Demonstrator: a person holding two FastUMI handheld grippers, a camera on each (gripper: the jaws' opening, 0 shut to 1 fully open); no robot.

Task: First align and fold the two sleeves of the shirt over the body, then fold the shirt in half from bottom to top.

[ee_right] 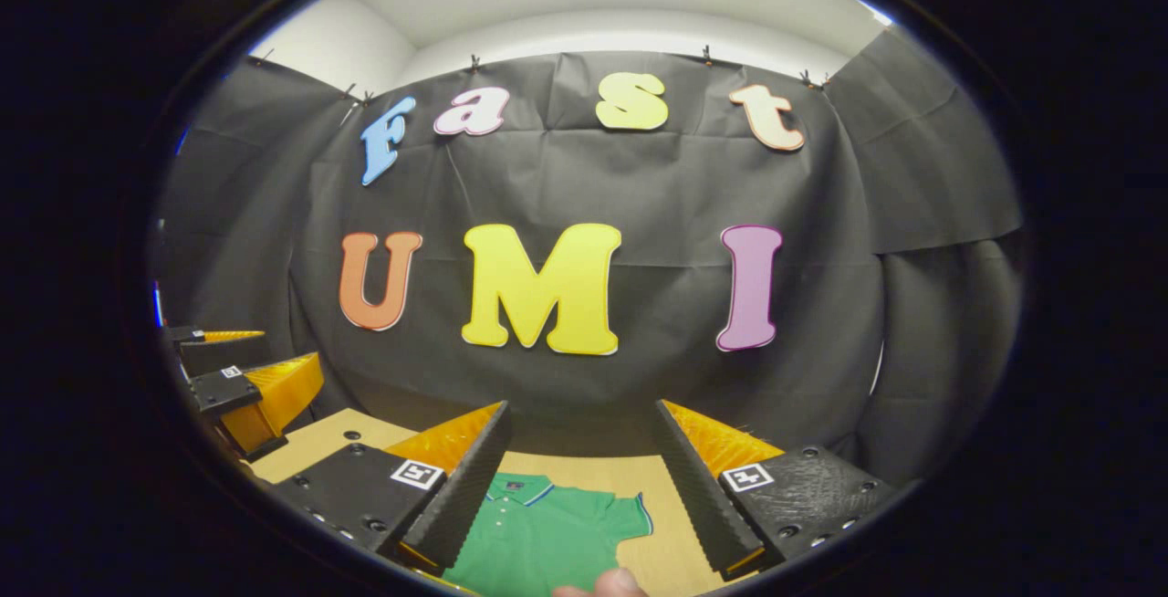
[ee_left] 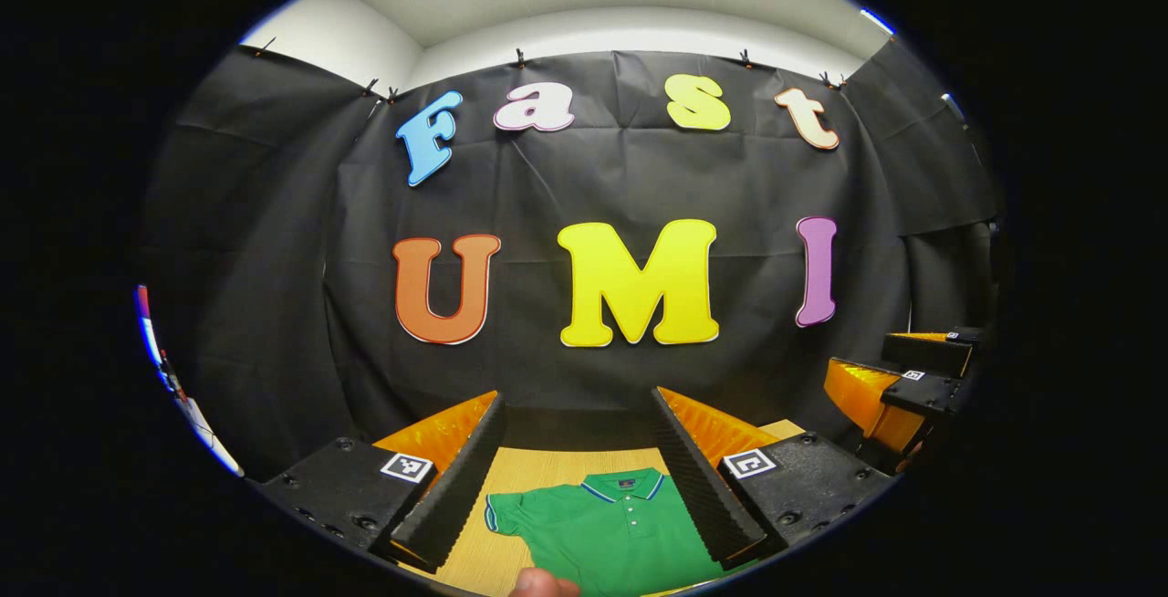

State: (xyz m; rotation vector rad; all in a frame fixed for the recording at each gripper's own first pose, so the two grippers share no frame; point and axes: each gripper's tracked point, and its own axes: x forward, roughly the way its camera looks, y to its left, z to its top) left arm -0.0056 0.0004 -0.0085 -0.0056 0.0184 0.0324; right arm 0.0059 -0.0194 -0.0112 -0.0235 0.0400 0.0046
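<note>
A green polo shirt (ee_left: 611,524) with a blue-edged collar lies flat on the wooden table (ee_left: 538,474), collar toward the booth wall. My left gripper (ee_left: 577,396) hangs open above it, framing the collar and one short sleeve. My right gripper (ee_right: 581,407) is open too, above the shirt (ee_right: 547,533), whose other sleeve spreads out to the right. Nothing is between either pair of fingers. Each gripper appears beside the other: the right gripper (ee_left: 862,350) at the right edge of the left gripper view, the left gripper (ee_right: 287,346) at the left edge of the right gripper view.
The black cloth wall stands close behind the table's far edge (ee_right: 584,460). A person's fingertip (ee_left: 543,584) pokes in at the bottom, over the shirt, and again a fingertip (ee_right: 611,582) in the right gripper view. Bare wood (ee_right: 319,442) lies left of the shirt.
</note>
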